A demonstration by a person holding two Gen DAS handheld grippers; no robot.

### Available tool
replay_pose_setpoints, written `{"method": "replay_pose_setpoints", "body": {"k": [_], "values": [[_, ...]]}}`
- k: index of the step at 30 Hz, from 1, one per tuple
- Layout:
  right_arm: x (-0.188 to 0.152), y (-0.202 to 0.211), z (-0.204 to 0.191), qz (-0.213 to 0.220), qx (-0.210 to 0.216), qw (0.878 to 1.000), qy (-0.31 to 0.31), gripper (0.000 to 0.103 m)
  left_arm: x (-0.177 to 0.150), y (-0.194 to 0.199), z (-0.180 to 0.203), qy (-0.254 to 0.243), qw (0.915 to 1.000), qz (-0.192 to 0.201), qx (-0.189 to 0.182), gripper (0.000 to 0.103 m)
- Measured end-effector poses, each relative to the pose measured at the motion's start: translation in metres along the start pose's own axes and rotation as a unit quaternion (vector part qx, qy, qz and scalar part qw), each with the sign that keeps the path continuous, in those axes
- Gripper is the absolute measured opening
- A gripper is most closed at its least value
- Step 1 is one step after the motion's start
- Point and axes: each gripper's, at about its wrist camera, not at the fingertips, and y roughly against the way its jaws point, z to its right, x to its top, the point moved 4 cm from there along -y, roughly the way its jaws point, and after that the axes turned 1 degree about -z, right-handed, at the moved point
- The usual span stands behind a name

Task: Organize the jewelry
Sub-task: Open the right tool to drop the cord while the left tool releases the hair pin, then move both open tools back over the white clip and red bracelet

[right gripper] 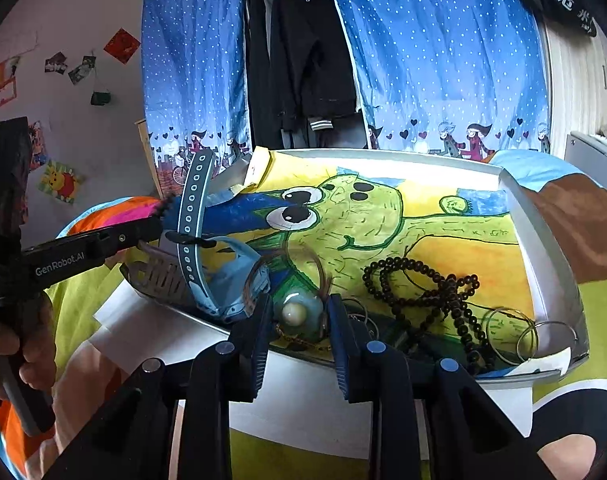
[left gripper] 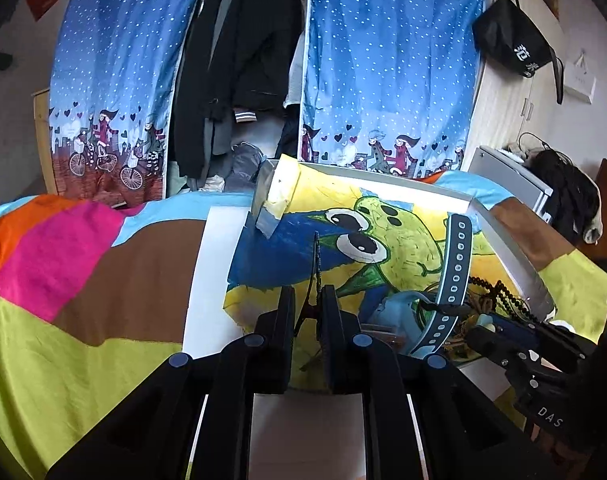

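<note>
Evidently the left hand-held gripper (left gripper: 306, 304) is pinched nearly closed on a thin dark comb-like piece (left gripper: 316, 264), lifting it above the tray (right gripper: 543, 248) to sort it, while the right hand-held gripper (right gripper: 297, 316) stands open astride a pale pearly bead (right gripper: 293, 314) among tangled jewelry at the tray's near edge

My tray (right gripper: 543, 248) is white, lined with a green-and-yellow cartoon drawing (right gripper: 383, 216). Navy watch strap (right gripper: 191, 204) has pale-ringed holes; beads (right gripper: 423, 280) are dark brown.
</note>
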Motion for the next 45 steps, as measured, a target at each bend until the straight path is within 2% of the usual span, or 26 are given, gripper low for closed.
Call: {"method": "replay_pose_setpoints", "body": {"k": [2,3,4,5,7,10,12,14,17,20,25,30,39,45], "values": [[-0.001,0.003,-0.001,0.001,-0.004,1.000,0.001,0.048,-0.001,-0.001,-0.001,0.000,1.0000,-0.001,0.007,0.019],[-0.001,0.005,-0.002,0.003,-0.004,1.000,0.002,0.050,-0.001,-0.001,-0.002,0.003,0.9999,-0.003,0.009,0.025],[0.000,0.008,-0.003,0.005,-0.005,1.000,0.004,0.052,-0.001,0.000,-0.004,0.011,0.9999,-0.005,0.009,0.041],[0.000,0.011,-0.004,0.006,-0.008,1.000,0.009,0.052,0.000,0.001,-0.006,0.019,0.9998,-0.004,0.005,0.051],[0.002,0.017,-0.006,0.010,-0.016,1.000,0.019,0.054,0.000,0.008,-0.010,0.040,0.9992,0.007,-0.006,0.053],[0.004,0.031,-0.009,0.023,-0.025,0.999,0.030,0.067,-0.001,0.018,-0.010,0.045,0.9989,0.008,-0.008,0.057],[0.006,0.044,-0.011,0.036,-0.031,0.998,0.036,0.071,-0.002,0.031,-0.009,0.041,0.9990,0.018,-0.003,0.065],[0.007,0.055,-0.013,0.044,-0.036,0.998,0.040,0.079,-0.004,0.047,-0.006,0.039,0.9986,0.034,0.002,0.079],[0.006,0.076,-0.015,0.060,-0.036,0.997,0.042,0.088,-0.008,0.070,-0.002,0.040,0.9976,0.056,0.005,0.090],[0.004,0.099,-0.018,0.076,-0.035,0.996,0.041,0.099,-0.019,0.097,0.004,0.034,0.9971,0.068,0.011,0.092],[-0.001,0.136,-0.026,0.098,-0.040,0.993,0.042,0.103,-0.038,0.132,0.016,0.005,0.9967,0.079,0.019,0.093],[-0.011,0.173,-0.038,0.119,-0.043,0.991,0.039,0.103,-0.064,0.165,0.027,-0.012,0.9962,0.084,0.021,0.093],[-0.045,0.222,-0.057,0.138,-0.048,0.988,0.047,0.103,-0.109,0.222,0.046,-0.010,0.9950,0.097,0.016,0.093],[-0.076,0.242,-0.056,0.127,-0.053,0.990,0.034,0.103,-0.142,0.235,0.053,0.010,0.9973,0.072,0.011,0.093]]}}
